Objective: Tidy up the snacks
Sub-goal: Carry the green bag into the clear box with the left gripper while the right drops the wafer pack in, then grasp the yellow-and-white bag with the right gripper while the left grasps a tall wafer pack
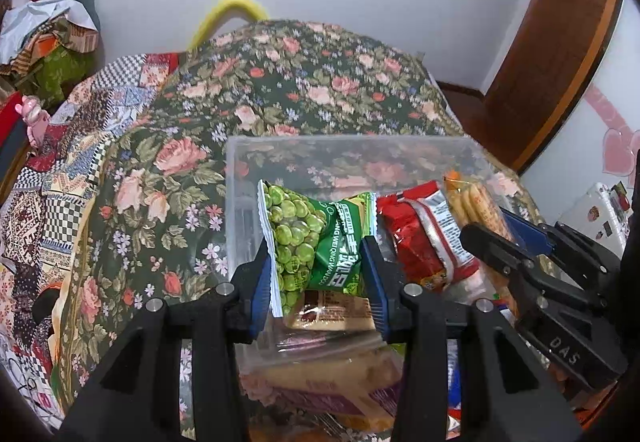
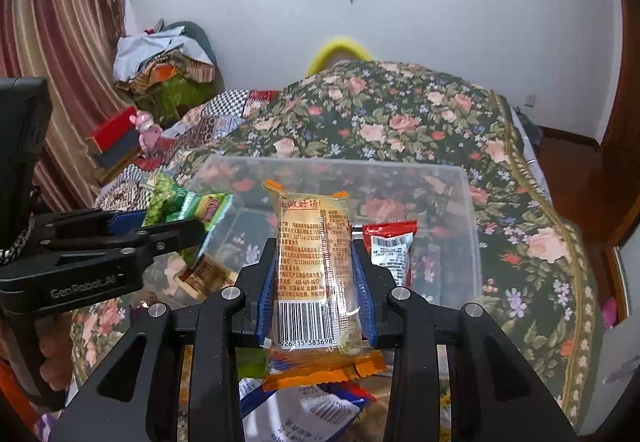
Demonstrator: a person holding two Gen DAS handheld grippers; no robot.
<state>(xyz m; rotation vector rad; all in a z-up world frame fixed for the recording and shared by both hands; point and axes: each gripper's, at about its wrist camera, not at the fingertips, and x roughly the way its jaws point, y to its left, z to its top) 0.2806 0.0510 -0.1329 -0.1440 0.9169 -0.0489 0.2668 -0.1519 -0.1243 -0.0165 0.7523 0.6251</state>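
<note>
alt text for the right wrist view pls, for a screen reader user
The right hand-held gripper grips an orange-edged cracker packet upright over a clear plastic bin on a floral bedspread. At left, the left hand-held gripper holds a green pea packet.

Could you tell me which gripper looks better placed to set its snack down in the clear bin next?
Probably the right gripper: its cracker packet hangs over the clear bin opening, while the left gripper holds the green pea packet at the bin's left wall.
</note>
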